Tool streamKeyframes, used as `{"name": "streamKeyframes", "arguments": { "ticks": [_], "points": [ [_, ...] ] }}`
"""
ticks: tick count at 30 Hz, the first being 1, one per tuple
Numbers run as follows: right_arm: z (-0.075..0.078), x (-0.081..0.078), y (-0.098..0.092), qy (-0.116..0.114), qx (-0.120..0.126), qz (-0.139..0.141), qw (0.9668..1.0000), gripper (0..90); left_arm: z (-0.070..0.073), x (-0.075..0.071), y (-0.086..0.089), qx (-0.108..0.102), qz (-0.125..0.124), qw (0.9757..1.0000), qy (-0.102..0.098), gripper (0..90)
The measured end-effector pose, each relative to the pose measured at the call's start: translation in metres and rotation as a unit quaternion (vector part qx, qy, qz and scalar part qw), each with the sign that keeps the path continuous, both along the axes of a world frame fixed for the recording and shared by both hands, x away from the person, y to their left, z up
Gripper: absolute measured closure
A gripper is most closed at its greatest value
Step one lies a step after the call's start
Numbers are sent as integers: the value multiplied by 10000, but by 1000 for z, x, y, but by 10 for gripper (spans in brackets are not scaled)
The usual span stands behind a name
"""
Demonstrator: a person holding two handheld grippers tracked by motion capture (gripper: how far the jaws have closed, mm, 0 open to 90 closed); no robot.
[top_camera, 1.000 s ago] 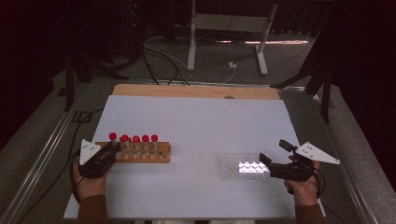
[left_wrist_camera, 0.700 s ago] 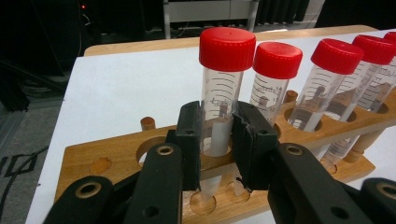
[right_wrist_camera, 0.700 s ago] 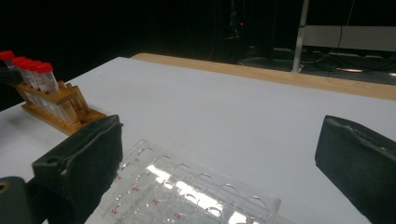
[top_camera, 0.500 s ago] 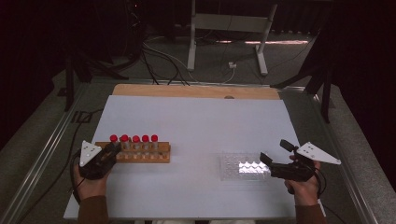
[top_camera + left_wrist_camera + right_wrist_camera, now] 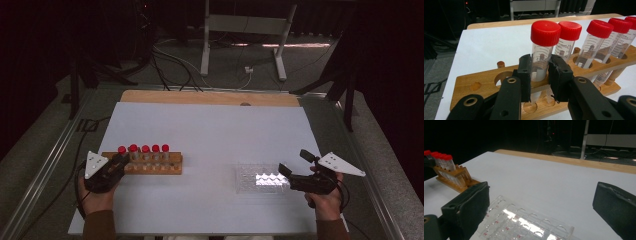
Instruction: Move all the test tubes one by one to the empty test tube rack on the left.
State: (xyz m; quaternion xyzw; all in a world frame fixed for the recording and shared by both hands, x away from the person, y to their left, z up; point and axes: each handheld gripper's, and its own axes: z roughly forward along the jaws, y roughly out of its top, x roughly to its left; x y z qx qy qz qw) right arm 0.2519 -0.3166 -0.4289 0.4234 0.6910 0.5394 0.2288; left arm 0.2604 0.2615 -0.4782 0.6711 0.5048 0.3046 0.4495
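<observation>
A wooden rack (image 5: 159,165) at the table's left holds several clear tubes with red caps. My left gripper (image 5: 119,162) is at the rack's left end. In the left gripper view its pads (image 5: 526,72) press both sides of the leftmost tube (image 5: 545,32), which stands upright in the rack (image 5: 481,82); the gripper (image 5: 540,71) is shut on it. My right gripper (image 5: 292,161) stands open at the right edge of a clear well plate (image 5: 260,179). In the right gripper view its jaws are wide apart above the plate (image 5: 524,225), and the gripper (image 5: 543,192) holds nothing.
A white sheet (image 5: 215,130) covers the table, with a wooden strip (image 5: 210,97) along its far edge. Cables and a metal stand (image 5: 240,30) lie on the dark floor beyond. The rack (image 5: 454,181) shows far left in the right gripper view.
</observation>
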Motion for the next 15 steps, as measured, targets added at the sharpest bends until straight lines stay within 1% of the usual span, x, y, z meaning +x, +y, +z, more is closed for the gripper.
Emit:
{"name": "streamKeyframes", "arguments": {
  "ticks": [15],
  "points": [
    [1,0,-1,-29,13,-7,10000,7,1,2,-1,21,-10,10000,34,728]
  ]
}}
